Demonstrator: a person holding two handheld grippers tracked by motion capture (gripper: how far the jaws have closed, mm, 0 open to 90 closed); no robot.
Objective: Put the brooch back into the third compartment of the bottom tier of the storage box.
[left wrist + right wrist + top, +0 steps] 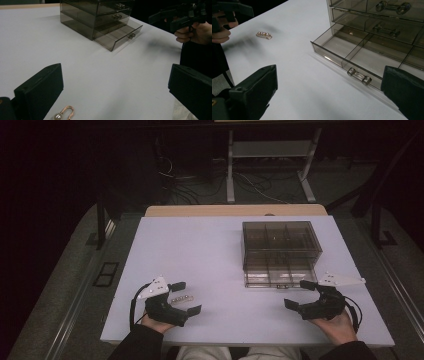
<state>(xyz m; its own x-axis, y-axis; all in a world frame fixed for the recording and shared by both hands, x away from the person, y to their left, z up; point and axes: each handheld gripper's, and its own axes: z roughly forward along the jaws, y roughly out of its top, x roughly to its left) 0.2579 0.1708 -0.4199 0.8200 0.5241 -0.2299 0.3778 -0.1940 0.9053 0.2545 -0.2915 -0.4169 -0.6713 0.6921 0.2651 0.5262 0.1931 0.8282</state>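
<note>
The left gripper [185, 296] rests on the white table [200, 250] with its jaws wide apart, the pearl brooch [181, 298] lying between them; the right gripper [300, 294], jaws likewise spread and holding nothing, sits just before the smoky drawer box [280, 251]. The right gripper view shows three drawers, the bottom one [352, 58] pulled out (divided, bare), which the high view blurs; one brooch, one box. The room beyond is dark, cables on its floor.
</note>
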